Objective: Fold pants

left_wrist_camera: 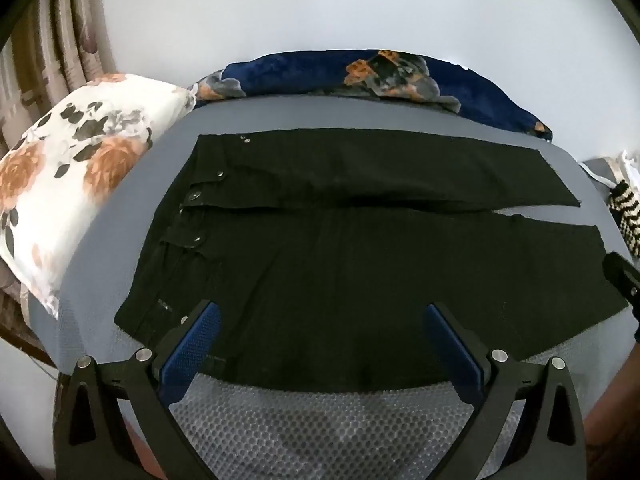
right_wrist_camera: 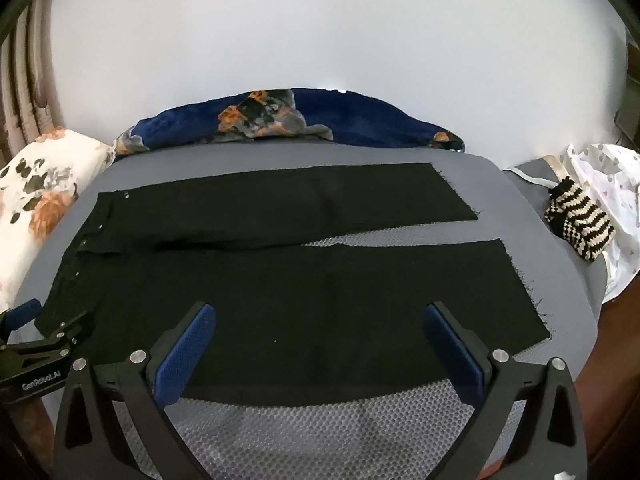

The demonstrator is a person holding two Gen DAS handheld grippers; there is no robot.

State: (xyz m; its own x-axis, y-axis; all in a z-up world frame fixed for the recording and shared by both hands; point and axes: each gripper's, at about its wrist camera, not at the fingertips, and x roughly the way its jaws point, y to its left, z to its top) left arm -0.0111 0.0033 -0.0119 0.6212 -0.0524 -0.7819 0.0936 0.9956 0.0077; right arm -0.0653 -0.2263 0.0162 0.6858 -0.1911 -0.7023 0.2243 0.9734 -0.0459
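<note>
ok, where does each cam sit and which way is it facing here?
Left wrist: on the left gripper, angled down over the waistband end of the pants; its own open blue fingers show, plus the right gripper's tip at the right edge.
Right wrist: on the right gripper, angled down over the leg end of the pants; own open fingers show, left gripper at the left edge.
Shared: pants, grey bed, floral pillow, blue blanket, striped knit, white wall.
</note>
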